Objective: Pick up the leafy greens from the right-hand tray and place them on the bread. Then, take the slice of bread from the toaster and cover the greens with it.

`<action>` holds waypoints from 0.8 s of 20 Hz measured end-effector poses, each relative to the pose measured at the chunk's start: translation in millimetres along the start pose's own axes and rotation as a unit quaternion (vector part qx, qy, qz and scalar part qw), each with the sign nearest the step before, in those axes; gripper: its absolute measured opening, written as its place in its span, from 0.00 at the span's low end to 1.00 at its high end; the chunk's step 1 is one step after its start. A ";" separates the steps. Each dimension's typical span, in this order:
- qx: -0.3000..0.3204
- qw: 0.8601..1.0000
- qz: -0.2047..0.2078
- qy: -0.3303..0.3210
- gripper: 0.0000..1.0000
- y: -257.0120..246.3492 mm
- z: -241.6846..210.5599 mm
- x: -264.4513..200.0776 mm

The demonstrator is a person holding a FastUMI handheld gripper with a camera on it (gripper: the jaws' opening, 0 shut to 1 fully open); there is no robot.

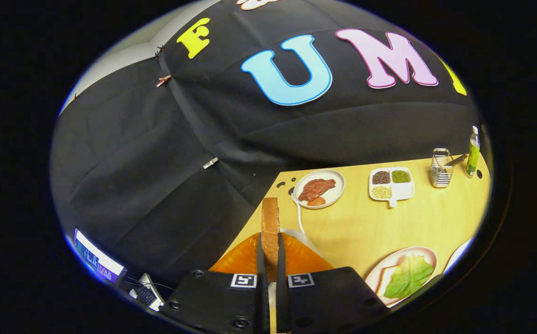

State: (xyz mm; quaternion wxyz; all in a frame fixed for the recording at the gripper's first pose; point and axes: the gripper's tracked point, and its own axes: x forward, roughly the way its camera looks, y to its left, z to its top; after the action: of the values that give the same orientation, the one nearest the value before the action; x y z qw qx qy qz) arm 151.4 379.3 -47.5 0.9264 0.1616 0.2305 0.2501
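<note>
My gripper (271,253) is shut on a slice of bread (270,227), which stands on edge between the fingers and sticks up past them. Right beneath and behind the slice is the orange toaster (240,257). To the right of the fingers sits a pinkish plate (424,253) with a bread slice (382,278) on it, and a leafy green (410,276) lies on top of that bread.
The wooden table (366,222) carries a white plate with reddish meat (318,188), a divided dish of grains (391,184), a wire rack (441,168) and a green bottle (473,153) at the far side. A white cable (299,215) runs by the toaster. Another white plate's edge (458,255) lies at far right.
</note>
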 end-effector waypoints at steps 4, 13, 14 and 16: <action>0.018 0.999 -0.034 0.002 0.10 -49.0 -3.2 -17.1; 0.082 0.992 -0.078 0.052 0.10 -150.8 -48.9 -38.4; 0.090 0.991 -0.079 0.060 0.10 -158.2 -56.5 -40.6; 0.097 0.989 -0.082 0.078 0.10 -173.0 -71.3 -41.9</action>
State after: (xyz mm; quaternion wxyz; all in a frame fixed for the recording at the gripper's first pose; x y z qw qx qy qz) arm 150.3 227.6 -164.7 0.9029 0.2109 0.3378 0.1618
